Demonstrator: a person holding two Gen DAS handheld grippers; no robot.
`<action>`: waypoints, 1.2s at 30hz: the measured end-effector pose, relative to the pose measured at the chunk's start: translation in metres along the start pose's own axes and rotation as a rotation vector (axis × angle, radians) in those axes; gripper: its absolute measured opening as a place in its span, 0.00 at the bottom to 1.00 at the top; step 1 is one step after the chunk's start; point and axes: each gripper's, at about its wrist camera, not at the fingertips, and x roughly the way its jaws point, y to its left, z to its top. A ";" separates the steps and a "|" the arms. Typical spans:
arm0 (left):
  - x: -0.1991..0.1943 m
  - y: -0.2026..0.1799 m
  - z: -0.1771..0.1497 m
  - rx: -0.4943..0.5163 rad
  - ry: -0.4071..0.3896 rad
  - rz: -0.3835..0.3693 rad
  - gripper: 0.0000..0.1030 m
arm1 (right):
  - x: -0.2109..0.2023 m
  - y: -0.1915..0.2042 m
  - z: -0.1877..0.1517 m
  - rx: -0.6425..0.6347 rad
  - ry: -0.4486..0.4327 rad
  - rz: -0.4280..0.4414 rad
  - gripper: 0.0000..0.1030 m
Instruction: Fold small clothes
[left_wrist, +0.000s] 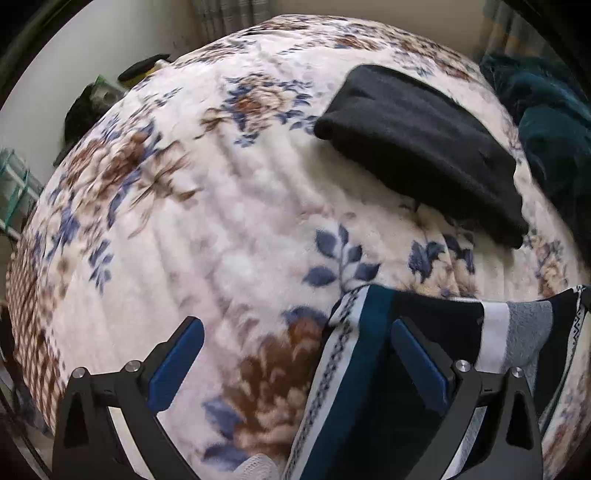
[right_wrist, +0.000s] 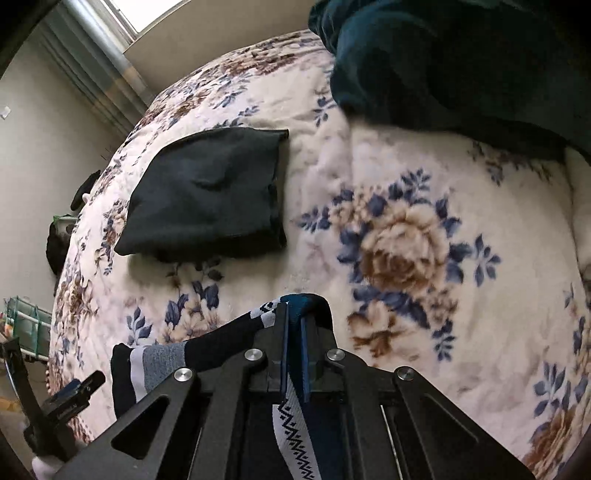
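Fingers of the right gripper (right_wrist: 293, 325) are pressed together on a patterned sock (right_wrist: 162, 360), pinching a fold of its teal and white-banded cuff between the blue pads. The sock drapes over the tips of the fingers and trails off to the left of that view, where its black, white and grey bands hang above the bed (right_wrist: 406, 155). The gripper points forward and down toward the floral blanket, its black linkage arms filling the lower part of the view.

The left gripper (left_wrist: 295, 332) has its fingers spread wide apart, gripping nothing. Its right finger (left_wrist: 417, 354) lies over the sock (left_wrist: 369, 369), which runs from the lower middle of the left wrist view up and across to the right edge; whether the pad touches the cloth I cannot tell. The left finger (left_wrist: 177, 354) sits over bare blanket. This gripper also tilts downward at the bed (left_wrist: 221, 221).

A folded black garment (left_wrist: 421, 144) rests flat on the blanket further ahead, well apart from both grippers and from the sock; in the right wrist view it (right_wrist: 207, 195) sits up and to the left. A dark teal heap of cloth (right_wrist: 461, 62) is bunched at the far side of the bed, beyond the black garment.
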 end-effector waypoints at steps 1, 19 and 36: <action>0.007 -0.004 0.002 0.019 0.005 0.019 1.00 | 0.003 0.002 0.001 -0.015 -0.001 -0.016 0.05; 0.017 0.048 -0.039 -0.103 0.195 -0.119 1.00 | 0.021 -0.096 -0.127 0.486 0.480 0.129 0.57; 0.000 0.068 -0.125 -0.181 0.282 -0.302 1.00 | -0.010 -0.100 -0.181 0.603 0.427 0.157 0.60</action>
